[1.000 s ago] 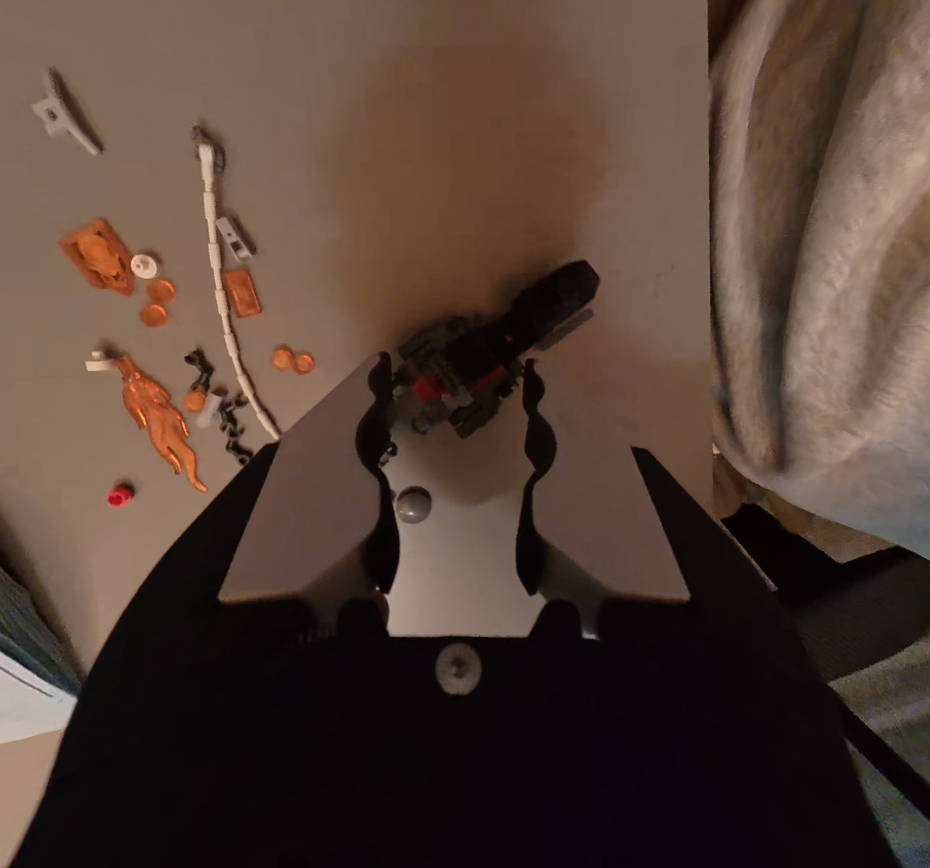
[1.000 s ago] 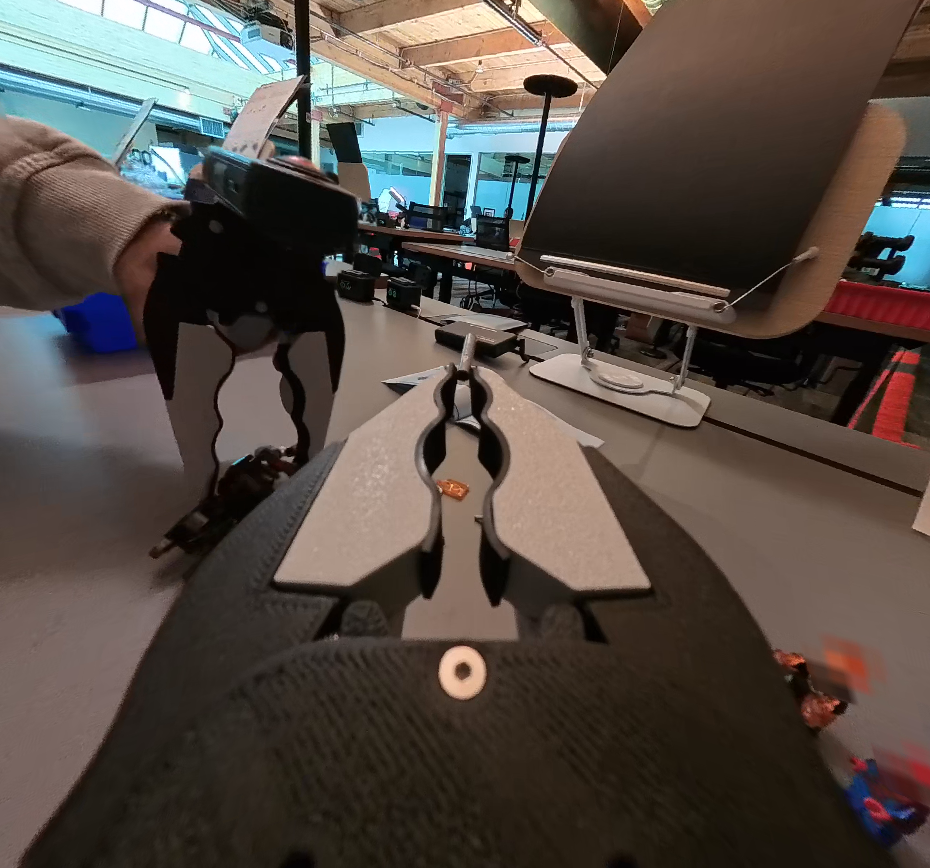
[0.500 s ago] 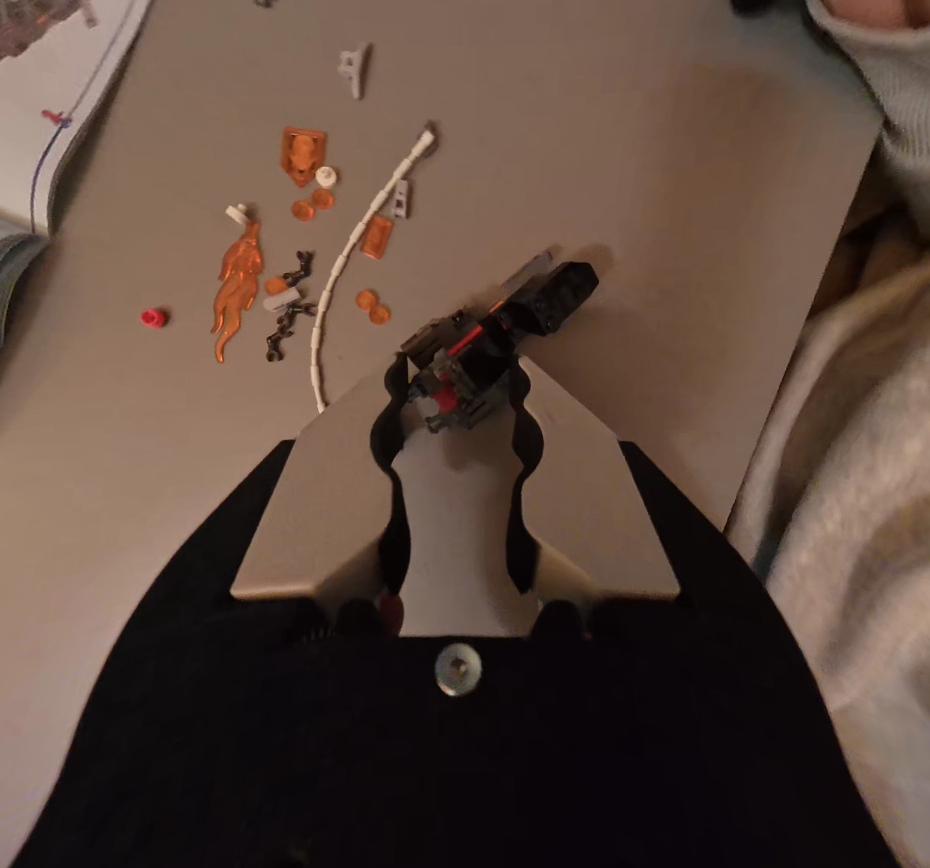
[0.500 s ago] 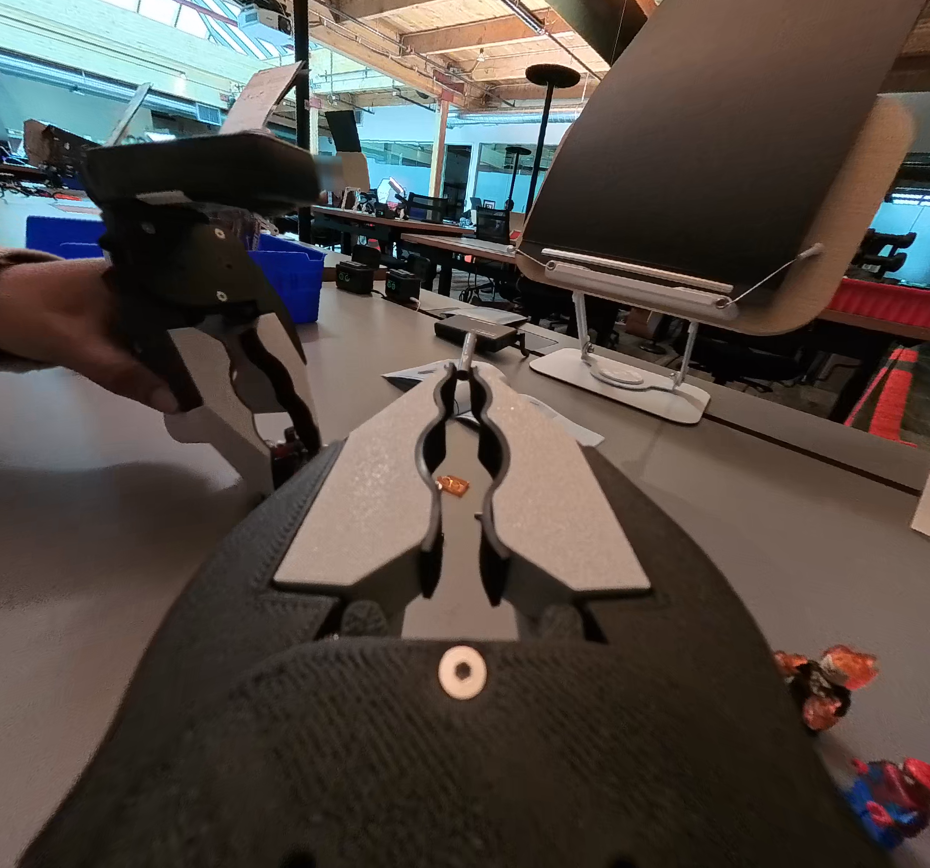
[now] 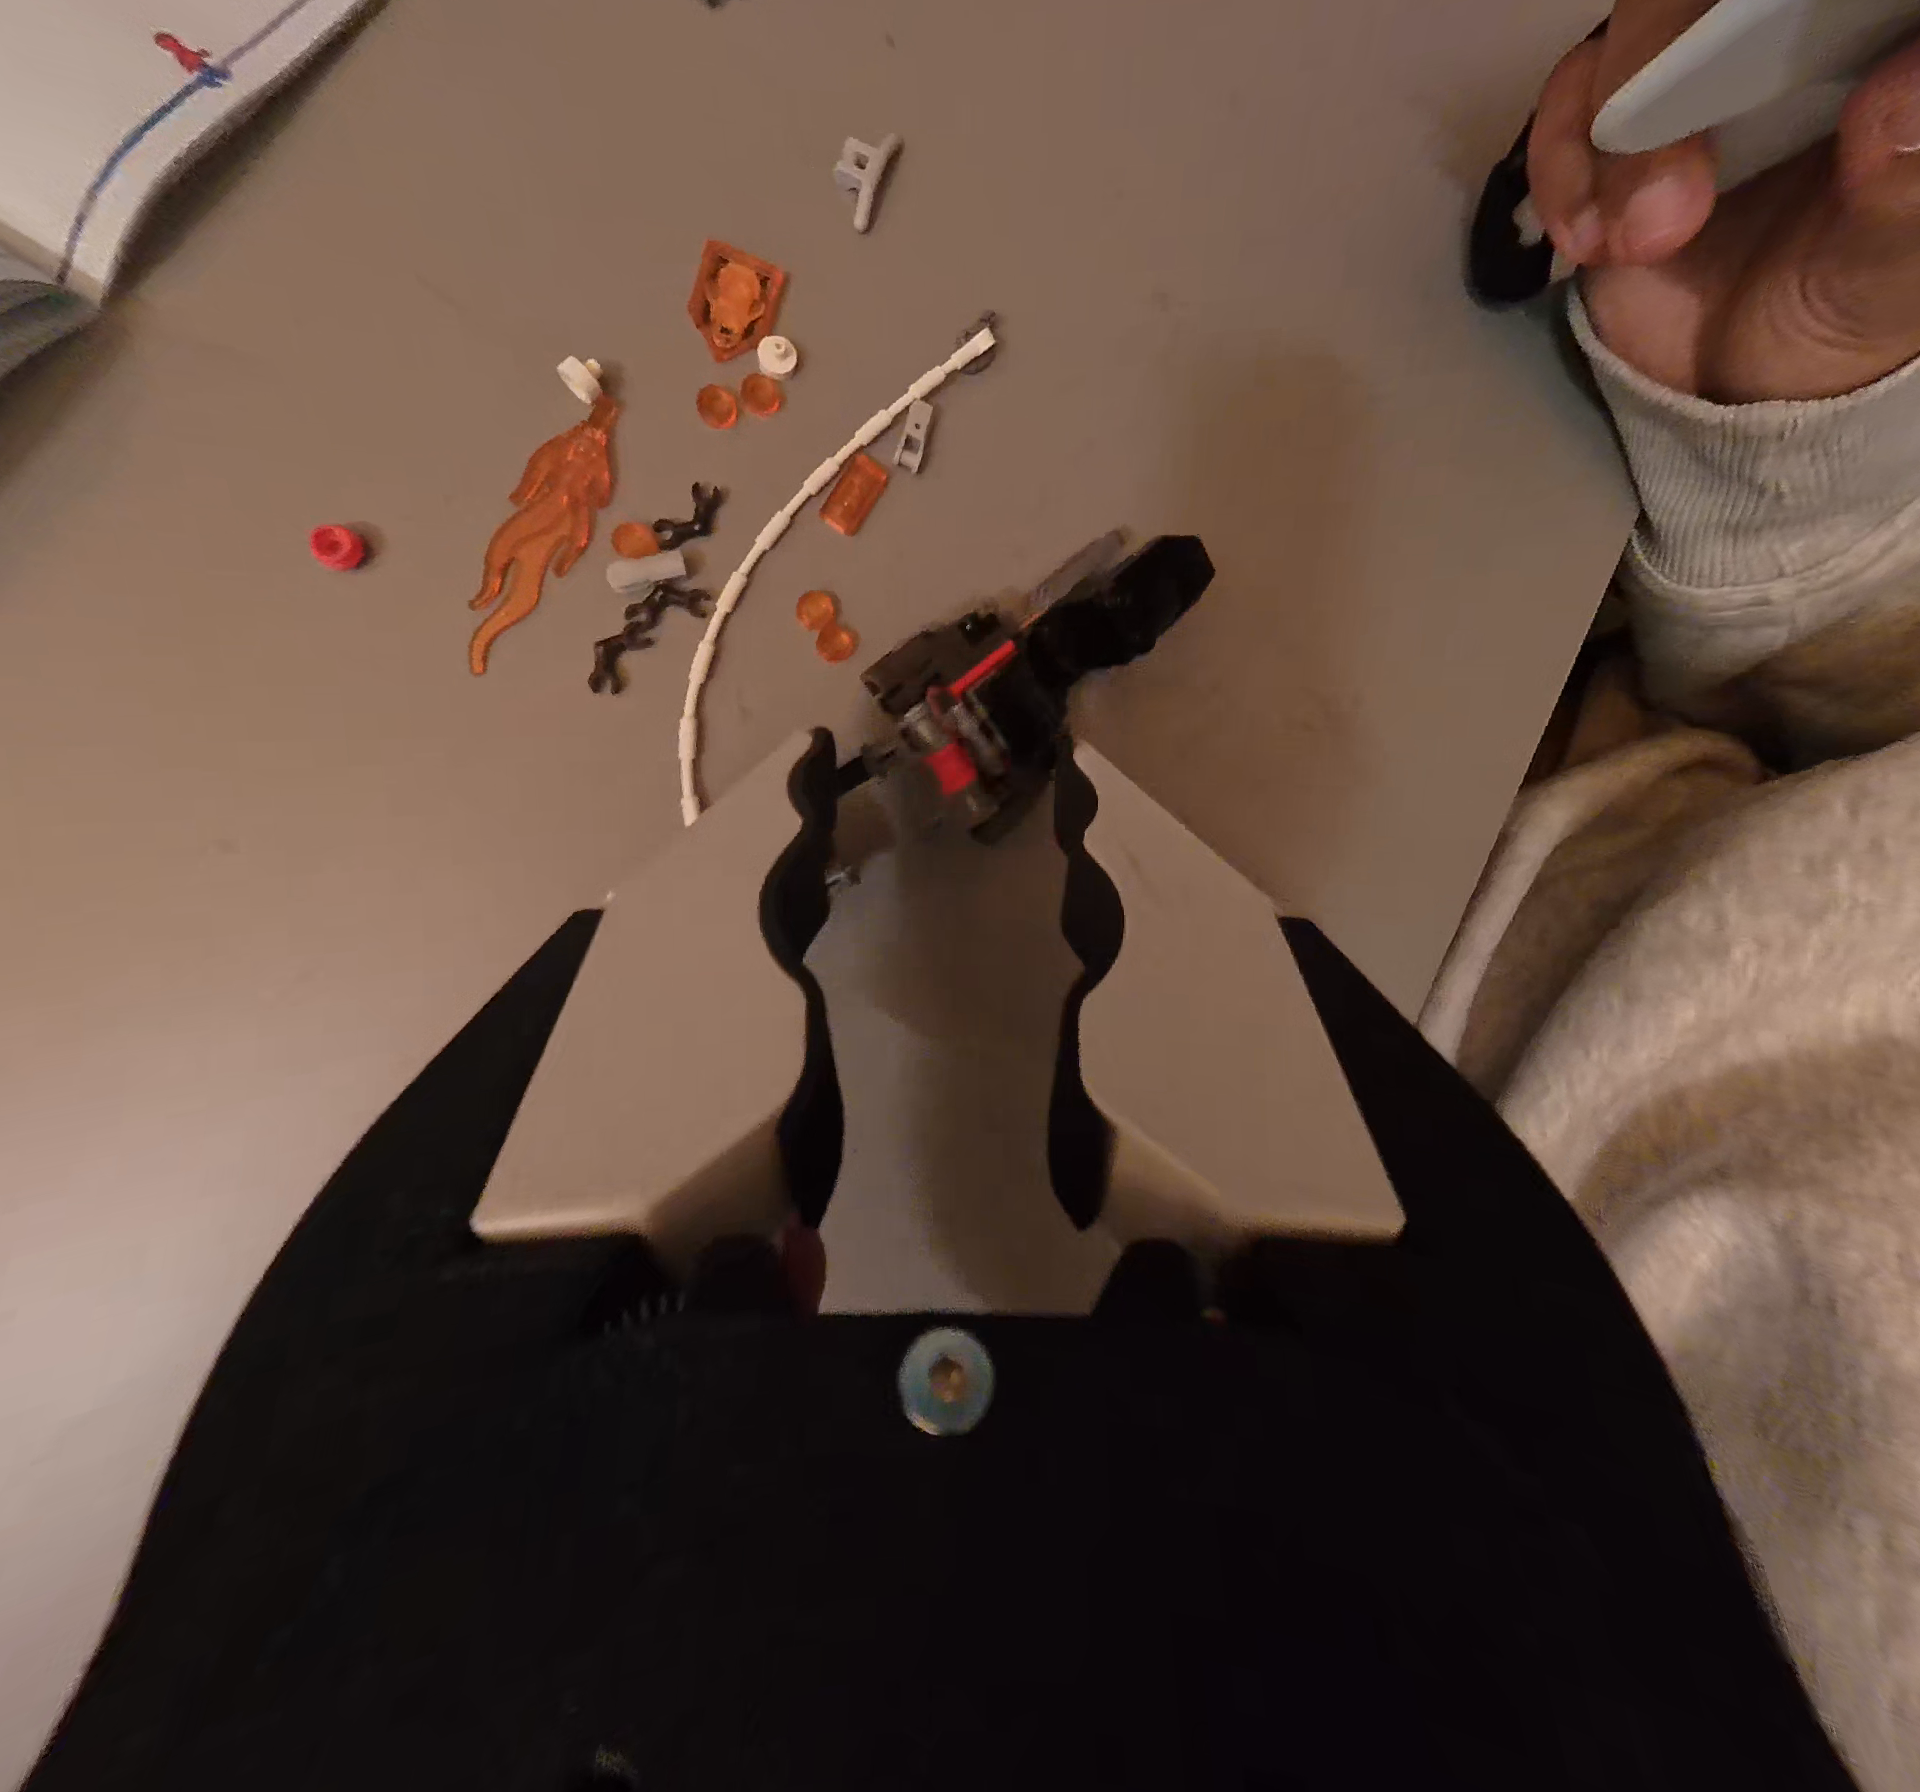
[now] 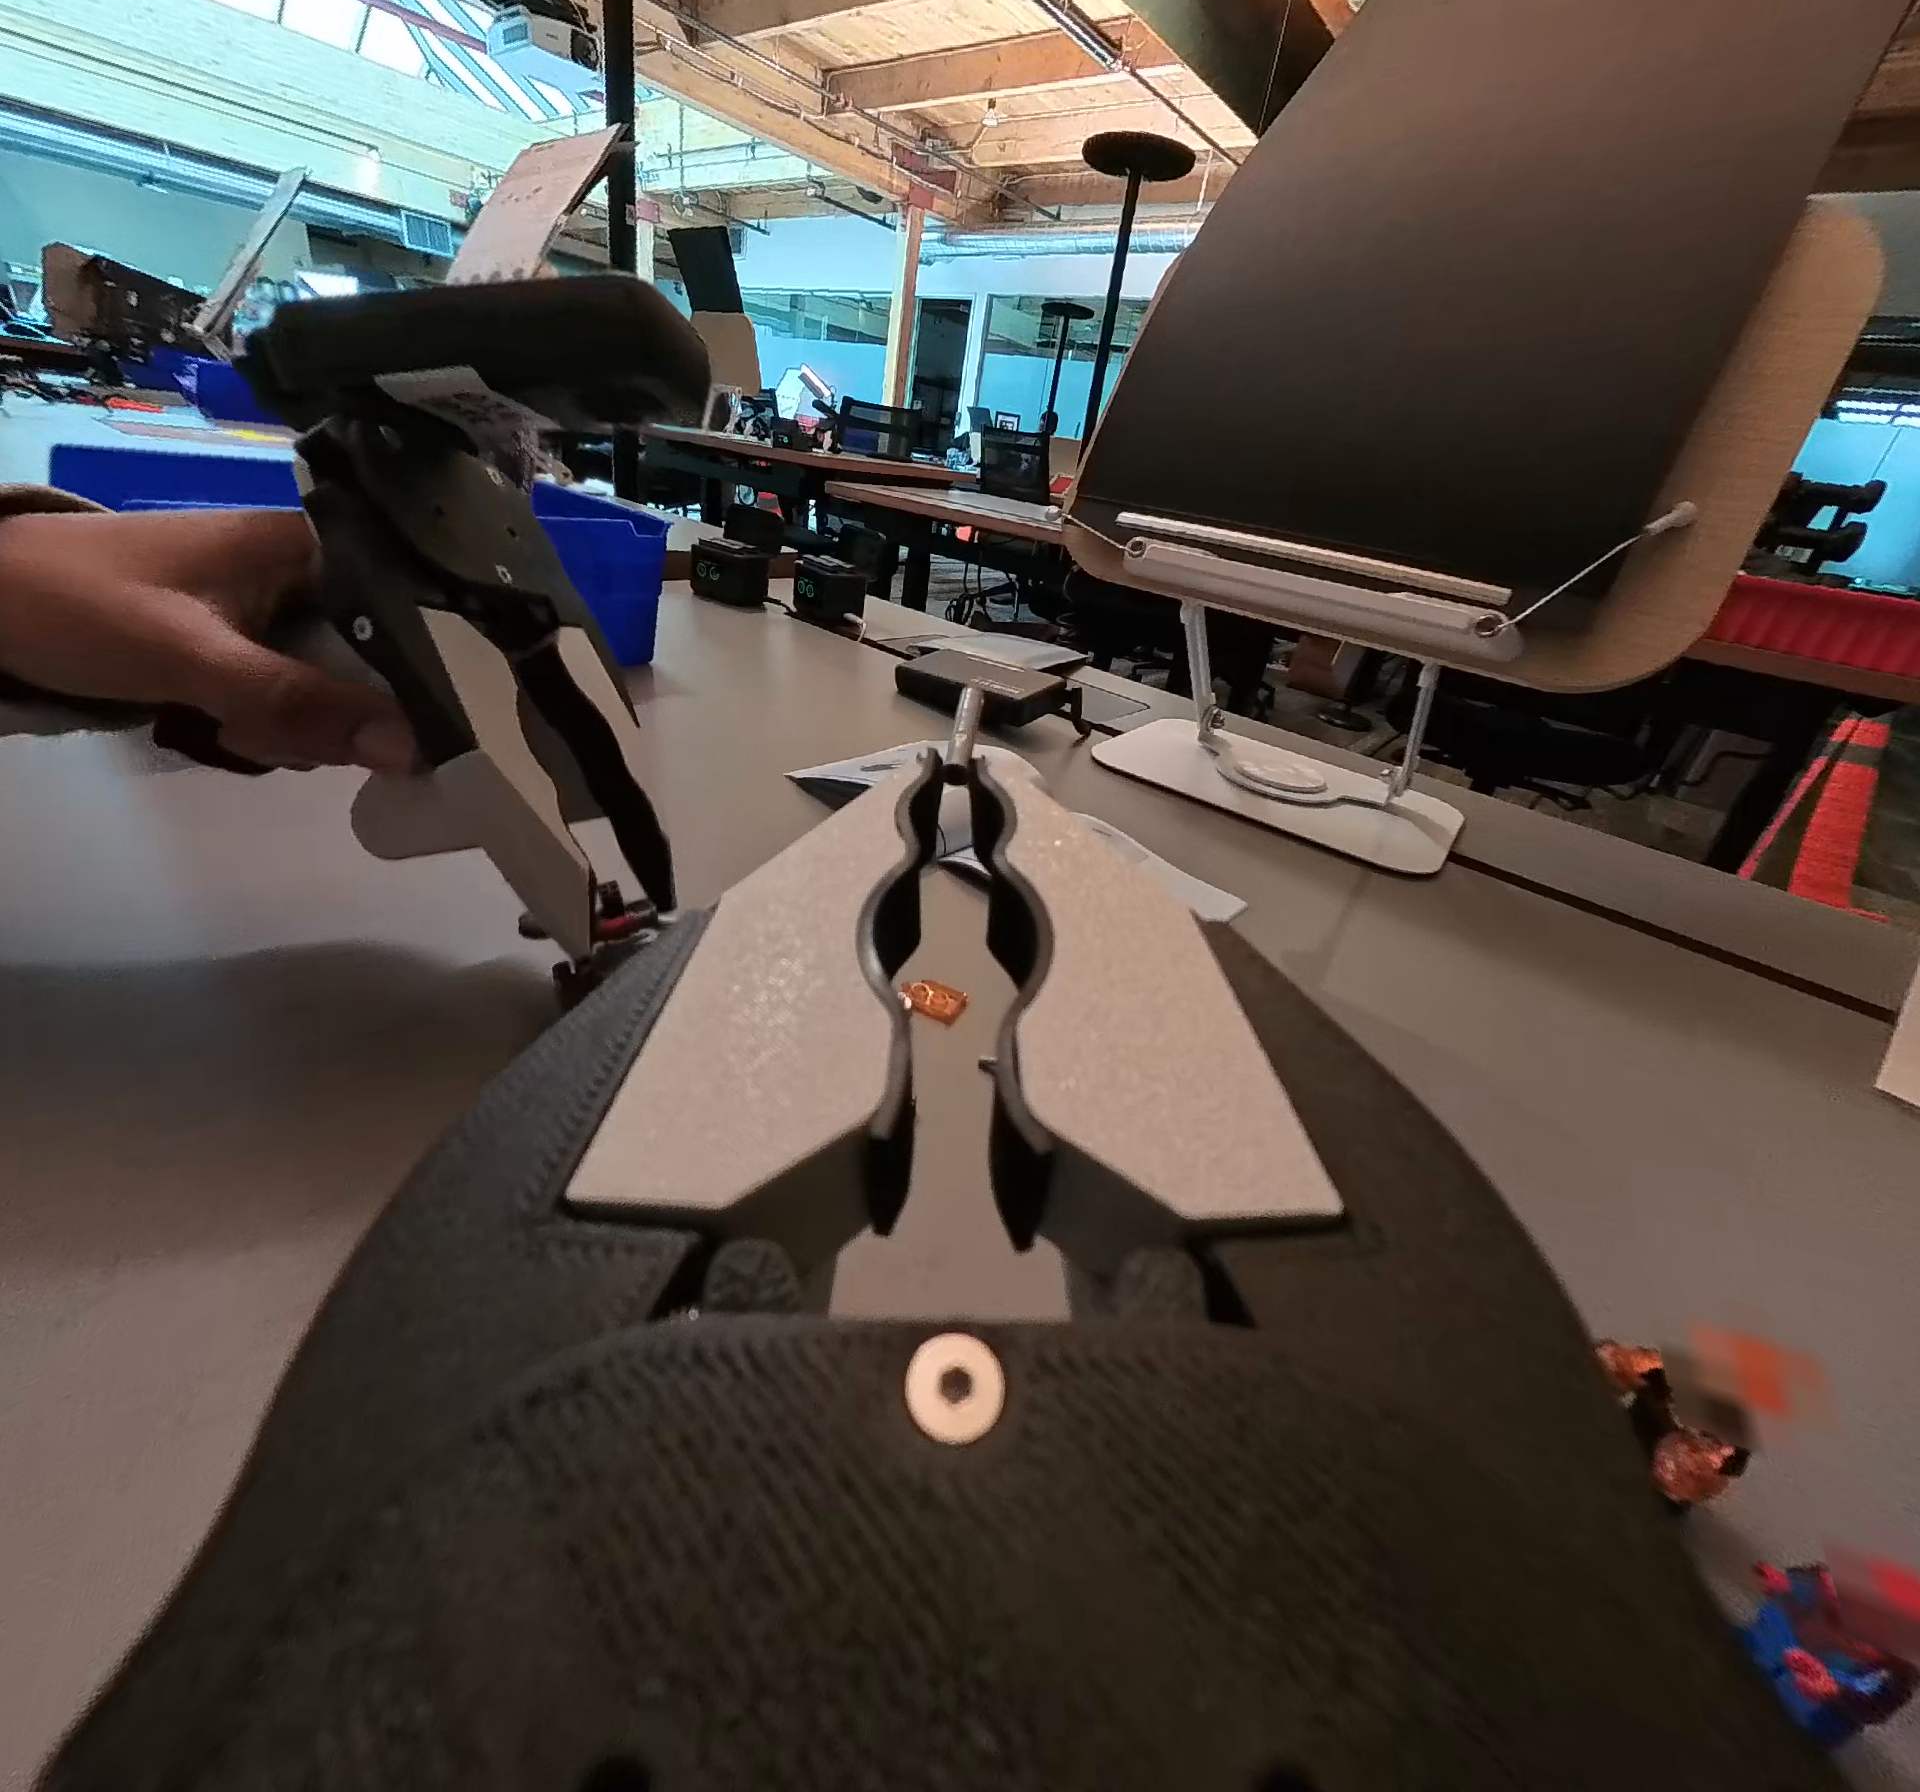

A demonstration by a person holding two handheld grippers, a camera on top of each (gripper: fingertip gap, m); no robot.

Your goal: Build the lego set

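In the left wrist view my left gripper [image 5: 945, 755] is closed around the rear of a black, grey and red lego model [image 5: 997, 703], low over the grey table [image 5: 1195, 288]. The model's black front end sticks out past the tips. It also shows in the right wrist view [image 6: 613, 911], between the left gripper's fingers [image 6: 582, 849]. My right gripper [image 6: 956, 771] is shut on a thin grey lego rod [image 6: 966, 719] that pokes out beyond the tips. Loose parts lie left of the model: an orange flame [image 5: 551, 537], a white chain [image 5: 821, 537], an orange shield [image 5: 736, 298] and a red stud [image 5: 338, 545].
An open instruction booklet [image 5: 156, 28] lies at the far left. A hand [image 5: 1714, 184] holds the right gripper's handle near the table's right edge. A book stand [image 6: 1455, 392], a blue bin [image 6: 603, 579], an orange tile [image 6: 935, 999] and small figure parts [image 6: 1673, 1430] are on the table. About 15 cm separates my left fingertips from my right. My right tips are about 20 cm from the orange flame [image 5: 551, 537], my left tips only 7 cm.
My left gripper has turned and drawn back, and its jaws have narrowed onto the lego model. The right gripper has stayed nearly still, shut on the rod.
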